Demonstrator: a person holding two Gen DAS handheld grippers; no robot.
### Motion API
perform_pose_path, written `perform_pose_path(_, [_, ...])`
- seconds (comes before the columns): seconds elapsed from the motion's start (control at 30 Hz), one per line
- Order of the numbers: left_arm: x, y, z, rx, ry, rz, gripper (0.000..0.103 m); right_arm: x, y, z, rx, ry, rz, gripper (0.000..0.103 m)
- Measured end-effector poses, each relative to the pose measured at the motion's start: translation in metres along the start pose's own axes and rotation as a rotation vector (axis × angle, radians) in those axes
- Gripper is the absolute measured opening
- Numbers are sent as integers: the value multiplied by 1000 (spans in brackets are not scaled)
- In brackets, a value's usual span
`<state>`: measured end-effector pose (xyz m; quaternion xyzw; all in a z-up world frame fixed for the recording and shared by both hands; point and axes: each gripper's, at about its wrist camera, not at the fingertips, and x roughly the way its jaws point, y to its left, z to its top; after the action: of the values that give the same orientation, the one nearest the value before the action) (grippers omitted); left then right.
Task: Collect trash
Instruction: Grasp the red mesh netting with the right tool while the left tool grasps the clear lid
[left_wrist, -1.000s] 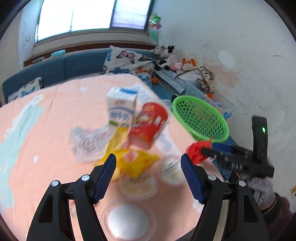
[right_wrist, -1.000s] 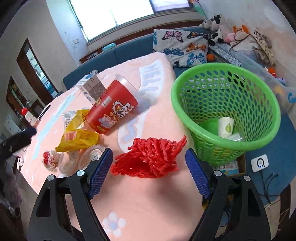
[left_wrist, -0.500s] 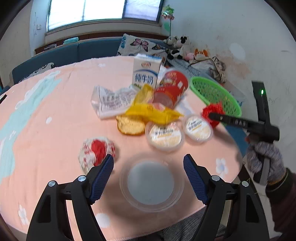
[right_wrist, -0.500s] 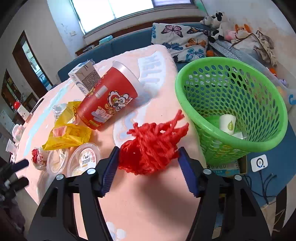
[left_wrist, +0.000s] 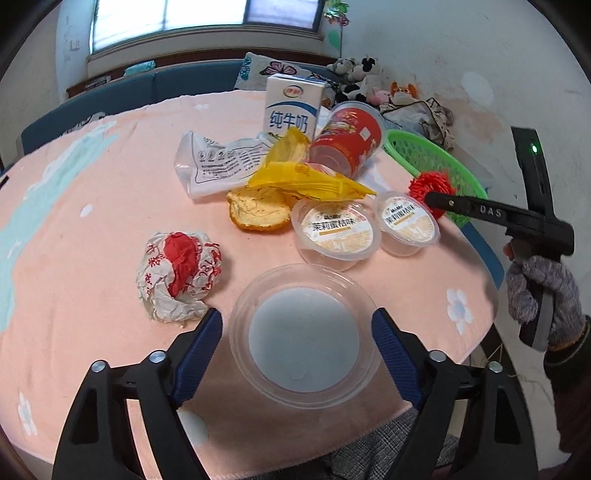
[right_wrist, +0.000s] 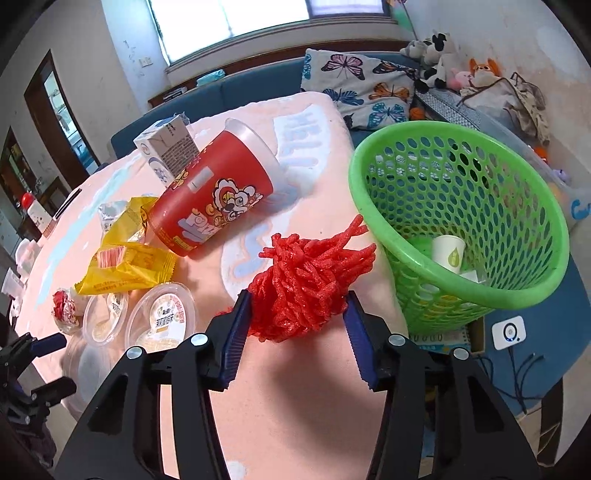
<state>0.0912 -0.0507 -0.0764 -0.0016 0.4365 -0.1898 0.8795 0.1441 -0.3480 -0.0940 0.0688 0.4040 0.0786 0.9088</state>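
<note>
My right gripper (right_wrist: 297, 319) is shut on a red foam net (right_wrist: 308, 280) and holds it just above the pink tablecloth, left of the green mesh basket (right_wrist: 517, 295). The basket holds a paper cup (right_wrist: 448, 253). In the left wrist view the net (left_wrist: 430, 184) shows at the table's right edge by the basket (left_wrist: 448, 173). My left gripper (left_wrist: 297, 339) is open, its fingers on either side of a clear plastic lid (left_wrist: 304, 334), not touching it.
On the table lie a crumpled red-white wrapper (left_wrist: 179, 275), two jelly cups (left_wrist: 336, 230), an orange peel (left_wrist: 256, 210), a yellow packet (left_wrist: 306, 179), a red cup (left_wrist: 345, 140) on its side, a milk carton (left_wrist: 293, 107) and a plastic bag (left_wrist: 218, 166).
My right gripper closed on the red net and lifted it slightly. My left gripper pulled back from the pile and now straddles the clear lid.
</note>
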Motion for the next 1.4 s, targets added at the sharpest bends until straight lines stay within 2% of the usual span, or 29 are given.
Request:
perform_pose_path(0.13, [2, 10, 2, -29, 1, -3, 67, 0, 0, 0, -4, -2, 4, 51])
perform_pose_path(0.37, [8, 15, 1, -37, 14, 12, 62, -1, 2, 0, -2, -4, 8, 53])
perform_pose_path(0.47, [12, 18, 0, -47, 25, 11, 55, -3, 4, 1, -8, -7, 14, 58])
perform_pose_path(0.63, [10, 20, 0, -47, 21, -4, 55, -5, 3, 1, -9, -16, 4, 70])
perform_pose_path(0.7, [8, 17, -1, -28, 20, -9, 60, -6, 2, 1, -11, -19, 6, 73])
perform_pose_path(0.77, [7, 13, -1, -19, 20, -17, 76, -7, 2, 1, -14, -27, -1, 79])
perform_pose_path(0.87, [7, 7, -1, -1, 28, -59, 86, -8, 4, 1, -23, -31, 3, 83])
perform_pose_path(1.03, [13, -7, -5, 84, 48, -24, 90, -7, 7, -1, -50, -28, 0, 84])
perform_pose_path(1.4, [17, -14, -6, 141, 59, -17, 93, 2, 10, -2, -67, -10, 8, 84])
